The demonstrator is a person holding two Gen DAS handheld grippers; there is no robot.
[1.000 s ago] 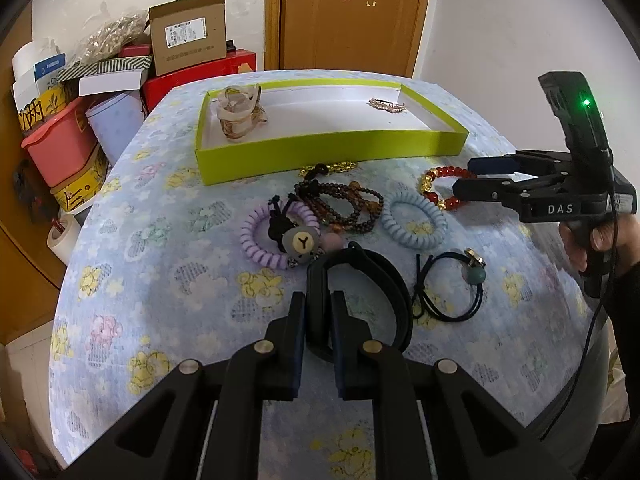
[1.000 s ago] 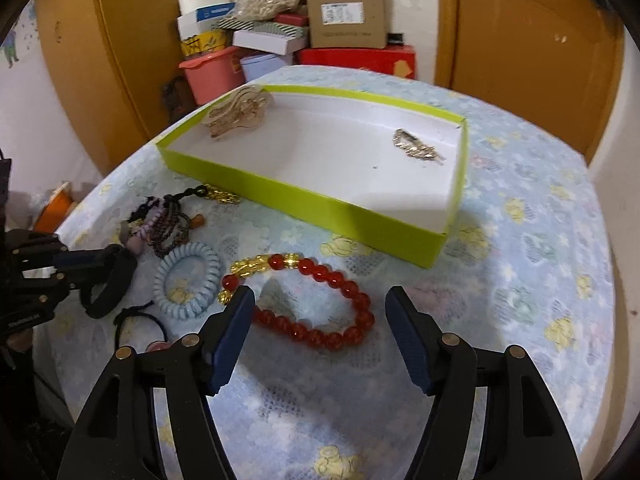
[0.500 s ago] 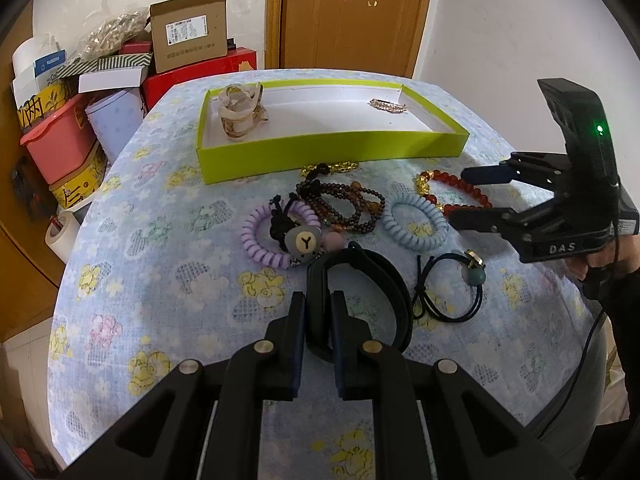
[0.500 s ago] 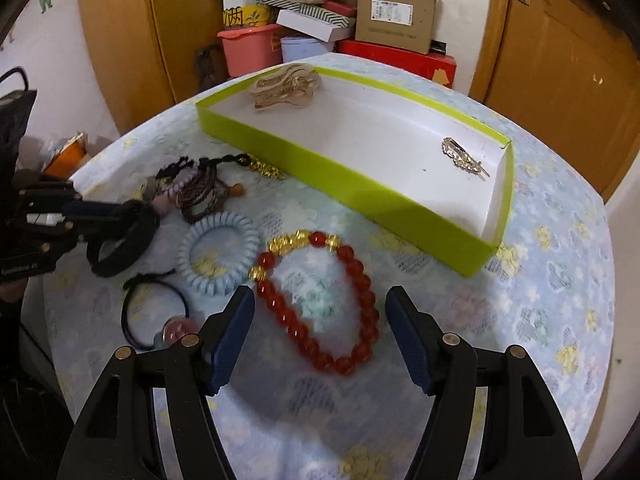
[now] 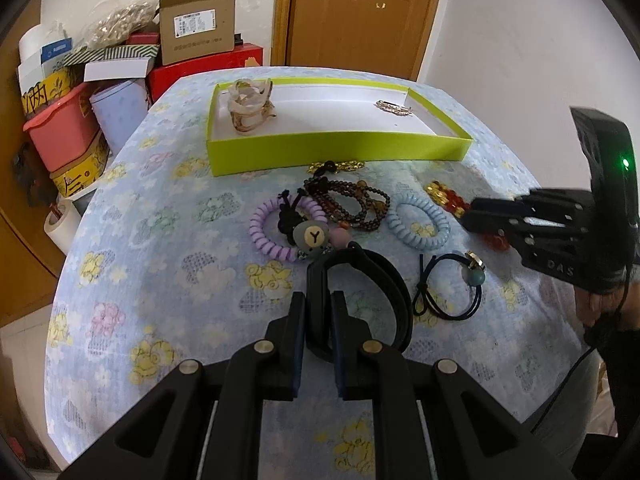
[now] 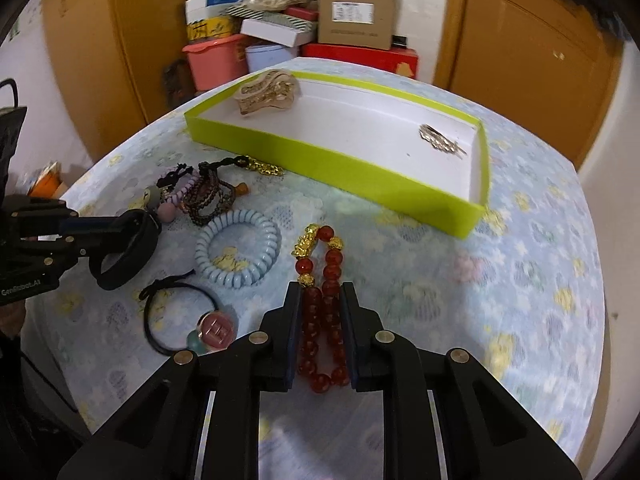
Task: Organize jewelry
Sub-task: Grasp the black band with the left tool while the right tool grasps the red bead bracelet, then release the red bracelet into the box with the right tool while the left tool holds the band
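My left gripper (image 5: 318, 300) is shut on a black band (image 5: 384, 280) and holds it just above the flowered tablecloth. My right gripper (image 6: 322, 292) has its jaws closing around a red bead bracelet (image 6: 324, 264) with gold charms; the pads squeeze its loop into two strands. A lime-green tray (image 5: 340, 148) stands behind, holding a beige hair claw (image 5: 248, 108) and a gold clip (image 5: 394, 107). Between tray and grippers lie a light blue coil tie (image 5: 418, 220), a purple coil tie (image 5: 264, 232), brown bead bracelets (image 5: 352, 204) and a black hair tie (image 5: 448, 288) with a charm.
Cardboard boxes (image 5: 196, 24), a red box and a pink tub (image 5: 60, 128) are stacked beyond the table's far left edge. A wooden door (image 5: 360, 12) stands behind. A hand (image 5: 600, 304) holds the right gripper at the table's right edge.
The right gripper slid over the red bead bracelet and its jaws came together on it, pressing the ring narrow. The left gripper and the black band stayed put.
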